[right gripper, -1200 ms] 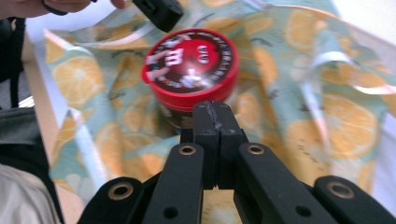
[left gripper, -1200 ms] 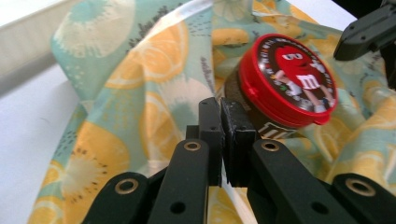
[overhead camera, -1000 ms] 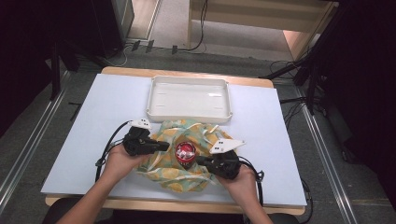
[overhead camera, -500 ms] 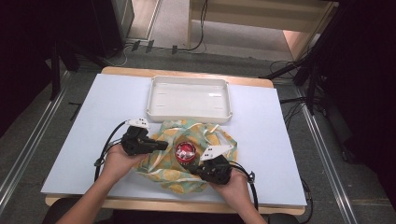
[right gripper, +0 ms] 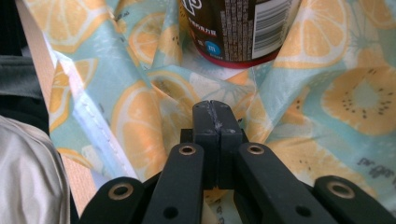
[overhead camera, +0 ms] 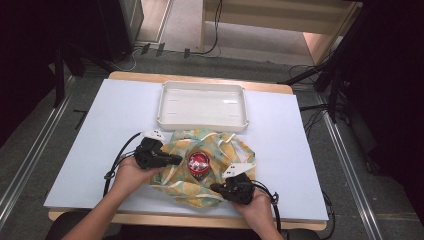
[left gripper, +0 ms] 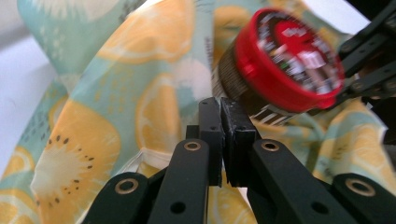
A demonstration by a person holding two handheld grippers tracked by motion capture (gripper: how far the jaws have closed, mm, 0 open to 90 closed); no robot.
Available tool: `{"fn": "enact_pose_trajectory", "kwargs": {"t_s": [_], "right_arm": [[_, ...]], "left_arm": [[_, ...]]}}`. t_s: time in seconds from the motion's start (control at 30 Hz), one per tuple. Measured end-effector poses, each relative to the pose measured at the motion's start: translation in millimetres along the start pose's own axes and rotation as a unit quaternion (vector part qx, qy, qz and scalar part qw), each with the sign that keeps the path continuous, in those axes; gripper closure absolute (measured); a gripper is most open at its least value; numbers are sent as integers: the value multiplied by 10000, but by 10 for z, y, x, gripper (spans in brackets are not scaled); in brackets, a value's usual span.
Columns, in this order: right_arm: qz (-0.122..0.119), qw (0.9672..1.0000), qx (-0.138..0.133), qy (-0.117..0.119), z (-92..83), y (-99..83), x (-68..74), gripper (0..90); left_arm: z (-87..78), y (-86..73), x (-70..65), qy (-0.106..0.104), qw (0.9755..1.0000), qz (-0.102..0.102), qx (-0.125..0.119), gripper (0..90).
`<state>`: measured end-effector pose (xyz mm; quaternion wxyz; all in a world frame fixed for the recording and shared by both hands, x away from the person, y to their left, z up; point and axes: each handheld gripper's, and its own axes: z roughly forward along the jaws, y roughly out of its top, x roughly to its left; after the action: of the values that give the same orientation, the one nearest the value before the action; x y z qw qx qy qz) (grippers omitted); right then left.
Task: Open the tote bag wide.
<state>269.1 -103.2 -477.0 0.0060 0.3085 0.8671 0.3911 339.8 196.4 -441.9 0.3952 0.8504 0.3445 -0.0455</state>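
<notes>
Desk: white top with a wooden rim, seen from the high view; the person's forearms enter over its near edge.
Cloth: fruit-print fabric, teal with orange slices, spread and rumpled at the middle of the desk's near half; its far edge lies just beside the tray.
Can: dark body with red lid and barcode label; it stands on the middle of the cloth, between the two grippers; in the left gripper view its lid faces the camera.
Left gripper: on the cloth's left part, tips pointing at the can and just beside it; in its own view the jaws are pressed together with nothing visible between them.
Right gripper: over the cloth's near edge, toward the desk's near right; in its own view the jaws meet flush above the fabric; whether they pinch a fold cannot be told.
Tray: white, shallow, rectangular; at the middle of the desk's far edge.
</notes>
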Motion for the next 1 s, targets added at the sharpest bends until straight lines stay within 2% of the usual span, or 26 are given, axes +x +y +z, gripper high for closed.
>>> {"fn": "enact_pose_trajectory", "kwargs": {"t_s": [0.13, 0.17, 0.3, 0.37, 0.43, 0.57, 0.6, 0.67, 0.77, 0.87, 1.0], "right_arm": [[58, 10000, -22, -35, -49, -64, 21, 900], [44, 10000, -36, -39, -62, -84, 31, 900], [40, 9999, -2, -99, -130, -152, 56, 900], [-1, 10000, 36, -52, -150, -179, 79, 900], [-66, 10000, 48, -43, -152, -184, 90, 900], [-42, 9999, 93, -33, -156, -173, 81, 900], [-38, 9999, 101, -50, -157, -167, 76, 900], [-11, 9999, 111, -77, -162, -145, 70, 900], [-28, 10000, -21, -10, -174, -99, 75, 900], [-230, 9997, -62, 6, -158, -15, 83, 900], [-313, 9994, -154, 4, -194, 108, 115, 900]], "left_arm": [[55, -43, 58, 110, 9998, -57, 148, 884], [58, -51, 80, 197, 9996, -60, 192, 884], [50, -78, 158, 286, 9992, -185, 190, 885], [48, -85, 193, 422, 9987, -246, 174, 889], [36, -91, 235, 705, 9970, -186, 244, 895], [-37, -112, 364, 825, 9955, -446, 141, 900], [-59, -117, 390, 724, 9956, -596, 28, 900], [-109, -115, 408, 542, 9961, -690, -132, 900], [-149, -78, 344, 458, 9970, -572, -264, 900], [-162, -42, 275, 415, 9979, -426, -265, 896], [-176, -7, 200, 323, 9986, -312, -271, 892]]}}
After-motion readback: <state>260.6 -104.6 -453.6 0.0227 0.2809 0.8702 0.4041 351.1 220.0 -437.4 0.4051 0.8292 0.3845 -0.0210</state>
